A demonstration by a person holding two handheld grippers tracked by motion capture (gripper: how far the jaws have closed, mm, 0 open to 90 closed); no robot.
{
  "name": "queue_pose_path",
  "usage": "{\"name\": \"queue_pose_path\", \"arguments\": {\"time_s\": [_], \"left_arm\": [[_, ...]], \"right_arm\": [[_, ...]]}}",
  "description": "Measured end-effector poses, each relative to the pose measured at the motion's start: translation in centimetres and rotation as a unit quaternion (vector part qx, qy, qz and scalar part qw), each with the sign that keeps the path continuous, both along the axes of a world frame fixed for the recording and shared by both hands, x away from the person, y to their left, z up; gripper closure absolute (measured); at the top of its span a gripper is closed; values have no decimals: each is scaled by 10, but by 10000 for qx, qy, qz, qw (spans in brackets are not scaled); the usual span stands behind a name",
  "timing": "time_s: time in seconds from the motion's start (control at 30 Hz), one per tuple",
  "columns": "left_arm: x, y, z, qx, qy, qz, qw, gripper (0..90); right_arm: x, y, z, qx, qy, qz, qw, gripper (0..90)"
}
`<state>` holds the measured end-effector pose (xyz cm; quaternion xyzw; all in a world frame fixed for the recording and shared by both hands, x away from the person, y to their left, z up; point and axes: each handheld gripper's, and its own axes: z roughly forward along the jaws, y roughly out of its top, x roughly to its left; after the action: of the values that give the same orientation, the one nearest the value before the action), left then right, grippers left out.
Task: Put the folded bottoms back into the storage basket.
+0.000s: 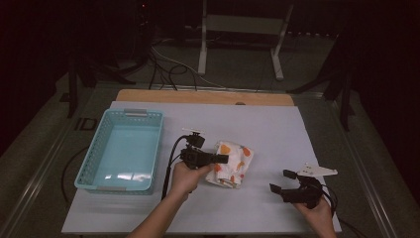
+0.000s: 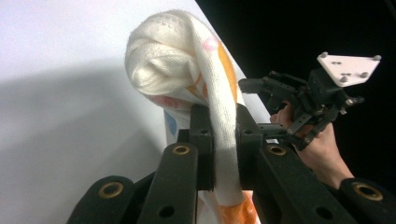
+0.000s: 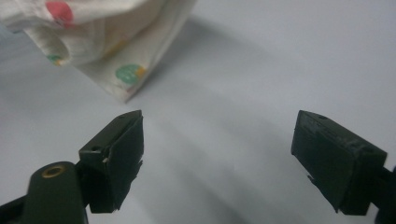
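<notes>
The right gripper sits nearest, by the table's front right corner, held low in the person's right hand. Its jaws stand wide apart with nothing between them; in the right gripper view they frame bare tabletop, and a folded corner of the cloth lies just beyond the left one, not touching it. This gripper points toward the cloth from the right and looks released and idle.

Further in, near the middle of the table's front half, the left hand carries the left gripper. Its jaws are clamped on a fold of the cloth: the left gripper view shows the white fabric pinched between the two pads, with the rolled bulk rising beyond them and the rest hanging below. From above, the cloth is a bunched white bundle with orange spots, its near end touching the table, its upper edge gripped. The left forearm comes in from the front edge and the gripper points level toward the right.

Beyond, along the left edge, stands the basket, turquoise and with nothing in it, well apart from the cloth.

My reading: the folding or gathering is about done and the grasp is secure. What is left is carrying the bundle over to the basket and letting go inside it.
</notes>
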<state>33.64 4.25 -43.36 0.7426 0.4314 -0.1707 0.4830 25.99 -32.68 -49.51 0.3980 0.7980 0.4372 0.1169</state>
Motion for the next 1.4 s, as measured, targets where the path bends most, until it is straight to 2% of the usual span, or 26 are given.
{"name": "queue_pose_path", "arguments": {"time_s": [0.2,0.67,0.87,1.4], "left_arm": [[0,13,13,5,-99,46,9999,832],[1,35,32,-23,-210,123,9997,832],[3,45,35,-18,-202,165,9997,832],[6,73,47,-68,-273,271,9992,832]], "right_arm": [[0,1,0,6,-24,1,10000,161],[-1,-2,2,34,-79,-30,10000,144],[-1,-3,1,58,-35,-94,9999,142],[-2,-6,1,83,-85,-152,9998,139]]}}
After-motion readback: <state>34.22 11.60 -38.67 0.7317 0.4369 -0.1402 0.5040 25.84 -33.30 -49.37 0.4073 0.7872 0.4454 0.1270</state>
